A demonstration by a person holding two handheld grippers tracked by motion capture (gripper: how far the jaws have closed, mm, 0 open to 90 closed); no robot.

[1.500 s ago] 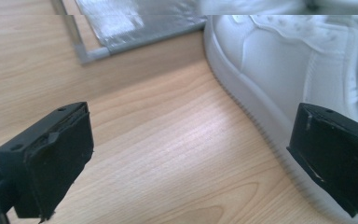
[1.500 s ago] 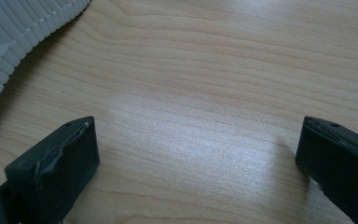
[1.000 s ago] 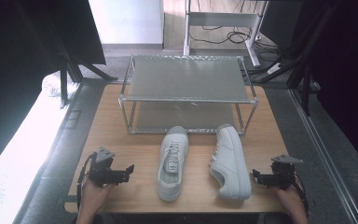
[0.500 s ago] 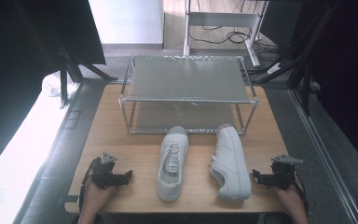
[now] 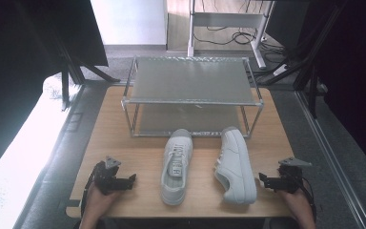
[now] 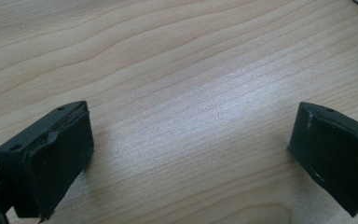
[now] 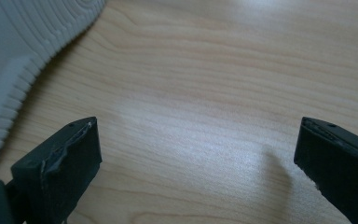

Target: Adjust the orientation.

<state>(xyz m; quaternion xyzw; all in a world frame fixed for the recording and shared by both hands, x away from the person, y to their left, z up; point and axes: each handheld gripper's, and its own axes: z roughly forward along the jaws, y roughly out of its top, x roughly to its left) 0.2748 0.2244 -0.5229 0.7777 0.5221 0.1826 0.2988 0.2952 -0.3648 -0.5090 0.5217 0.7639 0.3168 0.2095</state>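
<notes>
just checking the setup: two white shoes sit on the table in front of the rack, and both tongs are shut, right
Not quite. The two white shoes do sit before the rack, but both tongs are open: left tongs in the left gripper view, right tongs in the right gripper view.

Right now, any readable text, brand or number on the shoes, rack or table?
None can be read. The left shoe has a small label on its tongue, too blurred to make out. The right shoe, lying on its side, the metal rack and the wooden table show no print.

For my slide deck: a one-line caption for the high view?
Two white sneakers before a metal rack, open grippers flanking.
</notes>
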